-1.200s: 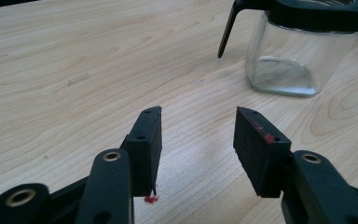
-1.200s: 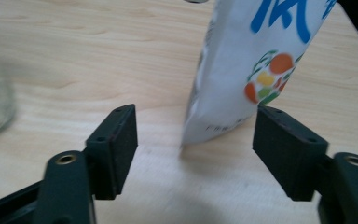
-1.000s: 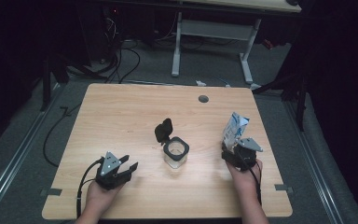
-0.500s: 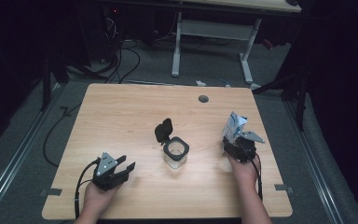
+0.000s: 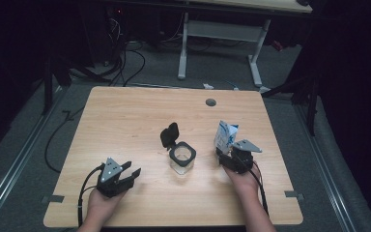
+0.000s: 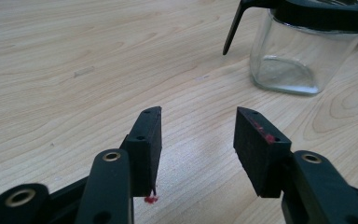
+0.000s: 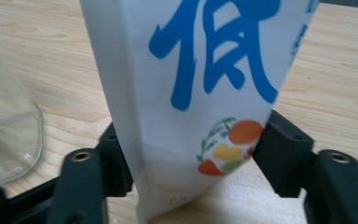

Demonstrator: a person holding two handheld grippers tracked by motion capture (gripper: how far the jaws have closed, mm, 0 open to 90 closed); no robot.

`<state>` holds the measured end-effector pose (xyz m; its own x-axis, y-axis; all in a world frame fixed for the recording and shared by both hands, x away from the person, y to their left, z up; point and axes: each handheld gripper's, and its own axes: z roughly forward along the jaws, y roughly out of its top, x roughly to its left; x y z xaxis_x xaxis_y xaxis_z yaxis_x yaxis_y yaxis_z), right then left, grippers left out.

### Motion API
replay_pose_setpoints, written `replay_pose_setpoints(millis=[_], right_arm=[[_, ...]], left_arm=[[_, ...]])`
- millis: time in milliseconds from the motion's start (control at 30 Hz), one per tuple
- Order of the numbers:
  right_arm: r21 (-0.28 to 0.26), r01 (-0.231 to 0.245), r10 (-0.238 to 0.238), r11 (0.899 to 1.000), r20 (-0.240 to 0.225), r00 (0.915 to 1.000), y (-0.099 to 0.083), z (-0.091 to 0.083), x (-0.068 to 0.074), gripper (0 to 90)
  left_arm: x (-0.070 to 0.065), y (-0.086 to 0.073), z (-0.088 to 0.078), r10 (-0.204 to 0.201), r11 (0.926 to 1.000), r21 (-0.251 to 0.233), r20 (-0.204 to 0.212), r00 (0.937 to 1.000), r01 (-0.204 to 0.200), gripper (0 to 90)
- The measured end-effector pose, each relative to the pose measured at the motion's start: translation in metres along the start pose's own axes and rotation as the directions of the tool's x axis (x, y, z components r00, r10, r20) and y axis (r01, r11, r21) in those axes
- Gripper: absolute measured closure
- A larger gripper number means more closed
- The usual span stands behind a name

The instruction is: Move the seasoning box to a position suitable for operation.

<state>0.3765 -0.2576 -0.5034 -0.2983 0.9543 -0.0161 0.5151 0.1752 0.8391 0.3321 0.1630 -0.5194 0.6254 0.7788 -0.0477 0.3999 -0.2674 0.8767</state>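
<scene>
Carton (image 5: 225, 136): white with blue print, upright on the table (image 5: 135, 116) at the right, just beside the jar (image 5: 182, 158).
Jar: clear glass, empty as far as can be seen, near the table's middle; its black flip lid (image 5: 169, 135) stands open, tilted back to the left.
Right gripper (image 5: 226, 157): its jaws flank the carton's lower part, one on each side. In the right gripper view the pads (image 7: 279, 154) sit against the carton's walls, which look uncrushed. The jaws have just been widening, so I judge this a light hold, not a firm pinch.
Left gripper (image 6: 196, 140): spread, nothing between the jaws; it hangs low over bare wood at the table's near left, apart from the jar.
Step in hand: securing the carton, likely to pour into the jar.
Next move calls for: a firmer squeeze without denting the carton, then a lift and tilt over the jar's mouth, clear of the lid. The left gripper may need to steady the jar.
</scene>
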Motion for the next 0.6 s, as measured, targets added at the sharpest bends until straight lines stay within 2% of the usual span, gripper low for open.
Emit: replay_pose_setpoints(millis=[100,200,300,400,500,600], right_arm=[[0.013,-0.006,0.006,1.000,0.012,0.9999,-0.005,-0.005,-0.001,35.2],[0.017,-0.003,0.002,1.000,0.017,0.9999,-0.008,-0.010,-0.002,38.6],[0.020,0.006,-0.006,1.000,0.006,1.0000,-0.010,-0.013,-0.003,41.8],[0.022,-0.007,0.007,1.000,-0.006,1.0000,-0.011,-0.014,-0.004,43.0],[0.027,-0.002,0.002,1.000,-0.013,0.9999,-0.010,-0.015,-0.005,43.7],[0.030,0.028,-0.027,0.999,-0.025,0.9993,-0.009,-0.014,-0.006,43.6]], left_arm=[[0.000,0.000,0.001,0.007,1.0000,0.006,0.002,1.0000,-0.007,52.2],[-0.001,0.000,0.002,0.009,0.9999,0.005,0.001,1.0000,-0.009,52.1],[-0.001,0.001,0.002,0.012,0.9999,0.006,0.000,0.9999,-0.012,52.1],[-0.001,0.001,0.002,0.011,0.9999,0.006,0.000,0.9999,-0.011,52.1],[0.000,0.000,0.002,0.007,1.0000,0.006,-0.001,1.0000,-0.007,52.1],[0.000,0.000,0.002,0.008,0.9999,0.006,-0.002,1.0000,-0.008,52.1]])
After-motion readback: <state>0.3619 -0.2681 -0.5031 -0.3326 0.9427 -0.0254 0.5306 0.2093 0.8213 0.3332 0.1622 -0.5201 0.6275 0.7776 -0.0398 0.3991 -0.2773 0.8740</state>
